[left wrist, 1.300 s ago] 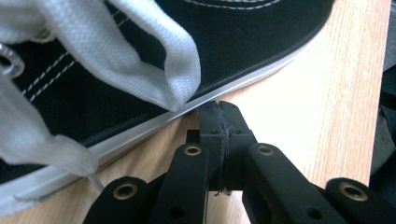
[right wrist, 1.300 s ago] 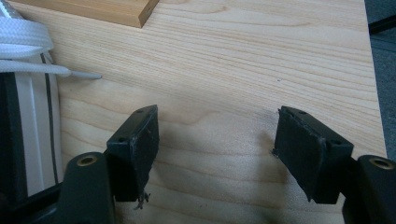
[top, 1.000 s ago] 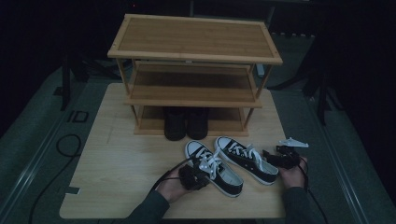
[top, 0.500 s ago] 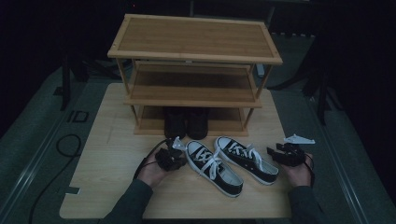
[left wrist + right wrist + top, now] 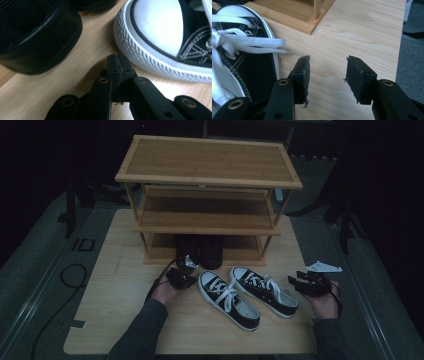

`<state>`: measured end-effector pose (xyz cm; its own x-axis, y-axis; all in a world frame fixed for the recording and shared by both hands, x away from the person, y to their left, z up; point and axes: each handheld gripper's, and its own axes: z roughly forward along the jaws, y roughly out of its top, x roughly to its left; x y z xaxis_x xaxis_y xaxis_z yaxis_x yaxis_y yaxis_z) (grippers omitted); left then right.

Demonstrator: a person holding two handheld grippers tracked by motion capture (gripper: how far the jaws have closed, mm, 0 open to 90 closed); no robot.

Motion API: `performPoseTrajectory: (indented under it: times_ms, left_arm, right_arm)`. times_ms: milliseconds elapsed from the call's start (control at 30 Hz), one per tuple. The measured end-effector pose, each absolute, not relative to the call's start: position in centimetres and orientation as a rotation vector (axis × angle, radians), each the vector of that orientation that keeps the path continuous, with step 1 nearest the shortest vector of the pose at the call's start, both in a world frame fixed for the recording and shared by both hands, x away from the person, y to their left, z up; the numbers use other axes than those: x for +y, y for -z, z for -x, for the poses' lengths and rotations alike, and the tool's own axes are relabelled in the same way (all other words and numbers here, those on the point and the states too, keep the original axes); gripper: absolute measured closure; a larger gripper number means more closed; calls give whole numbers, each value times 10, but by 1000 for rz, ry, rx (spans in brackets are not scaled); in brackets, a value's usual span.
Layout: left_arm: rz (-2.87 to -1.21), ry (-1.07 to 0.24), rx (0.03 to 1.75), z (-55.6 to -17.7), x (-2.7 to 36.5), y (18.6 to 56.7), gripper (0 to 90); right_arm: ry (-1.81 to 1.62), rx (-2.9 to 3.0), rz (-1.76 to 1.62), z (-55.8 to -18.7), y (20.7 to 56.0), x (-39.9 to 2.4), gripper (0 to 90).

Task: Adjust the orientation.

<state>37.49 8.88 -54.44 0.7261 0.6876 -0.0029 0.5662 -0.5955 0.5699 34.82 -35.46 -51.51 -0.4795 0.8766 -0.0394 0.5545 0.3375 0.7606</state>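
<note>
Two black-and-white lace-up sneakers lie side by side on the wooden table: the left sneaker and the right sneaker. My left gripper is shut and empty, just left of the left sneaker's toe. In the left gripper view its tips rest low over the table, between a black shoe and the white toe cap. My right gripper hangs right of the right sneaker. Its jaws have just been closing but stand apart, with only bare table between them; the laced sneaker lies to their left.
A three-tier wooden shoe rack stands at the back of the table. A pair of black shoes sits at its bottom shelf, close ahead of my left gripper. The rack's base lies beyond my right gripper. A cable runs on the floor at left.
My left hand has moved off the left sneaker, to the left and toward the rack. My right gripper has lifted a little beside the right sneaker, and its jaws are narrower.
</note>
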Motion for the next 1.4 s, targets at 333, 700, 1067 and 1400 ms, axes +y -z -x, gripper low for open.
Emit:
performPoseTrajectory:
  times_ms: [333,700,1067,1400]
  left_arm:
    - [-2418,-311,907,-368,80,543,900]
    - [-2437,-271,821,-354,53,543,900]
    - [-2397,-257,850,-351,63,546,837]
    - [-2338,-302,904,-344,91,540,784]
  right_arm:
    - [-958,2179,-1234,-343,513,-357,523]
    - [-975,2190,-1190,-340,503,-354,525]
    - [-1019,2251,-1159,-337,493,-346,529]
    - [-999,2299,-1080,-328,478,-339,534]
